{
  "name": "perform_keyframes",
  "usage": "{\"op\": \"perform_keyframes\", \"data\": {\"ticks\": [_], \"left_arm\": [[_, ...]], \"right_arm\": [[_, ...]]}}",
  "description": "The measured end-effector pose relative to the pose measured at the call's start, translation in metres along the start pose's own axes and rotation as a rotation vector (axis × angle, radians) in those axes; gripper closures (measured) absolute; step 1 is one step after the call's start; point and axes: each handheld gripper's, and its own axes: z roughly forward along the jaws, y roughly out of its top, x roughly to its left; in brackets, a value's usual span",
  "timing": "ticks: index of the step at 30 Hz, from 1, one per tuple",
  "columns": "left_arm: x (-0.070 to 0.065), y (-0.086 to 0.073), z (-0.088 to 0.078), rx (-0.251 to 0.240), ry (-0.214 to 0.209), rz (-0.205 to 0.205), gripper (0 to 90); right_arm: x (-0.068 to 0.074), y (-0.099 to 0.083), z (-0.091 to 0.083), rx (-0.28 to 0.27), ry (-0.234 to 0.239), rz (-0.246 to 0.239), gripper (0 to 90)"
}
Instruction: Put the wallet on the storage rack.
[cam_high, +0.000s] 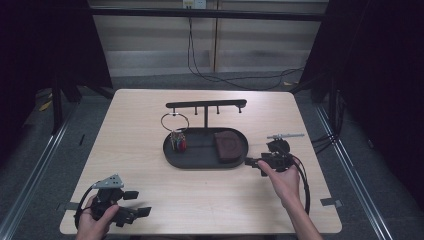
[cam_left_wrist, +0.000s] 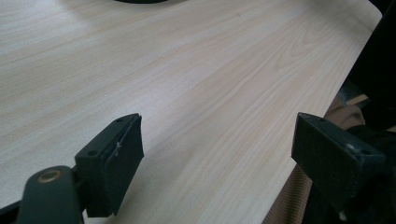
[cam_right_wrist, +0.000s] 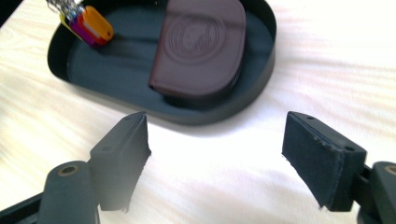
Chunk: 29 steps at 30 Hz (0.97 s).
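Tabletop (cam_high: 150, 200) is pale wood w/ a black oval tray (cam_high: 172, 159) at centre, T-bar stand (cam_high: 206, 105) rising from its back edge. Wire ring (cam_high: 174, 122) hangs off the bar, coloured key tags (cam_right_wrist: 88, 25) dangle into tray's left end; brown pouch (cam_right_wrist: 201, 46) lies flat in right end. Right gripper (cam_right_wrist: 215, 158) sits just beside tray's right rim, jaws spread wide, holding nothing. Left gripper (cam_left_wrist: 219, 158) is at near-left corner, well apart from tray, jaws also wide, nothing held.
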Motion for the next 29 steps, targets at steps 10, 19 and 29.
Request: {"op": "perform_keyframes", "data": {"ticks": [10, 19, 29], "left_arm": [[0.004, -0.001, -0.003, -0.022, 0.003, -0.055, 16.6], [0.003, -0.002, -0.002, -0.019, 0.010, -0.054, 16.6], [0.004, -0.002, -0.006, -0.020, -0.005, -0.052, 16.6]], "right_arm": [[-0.009, -0.032, -0.027, -0.057, -0.008, 0.009, 21.1], [-0.018, -0.066, -0.044, -0.082, -0.037, 0.012, 20.1], [-0.030, -0.095, -0.035, -0.047, -0.100, 0.046, 18.9]]}}
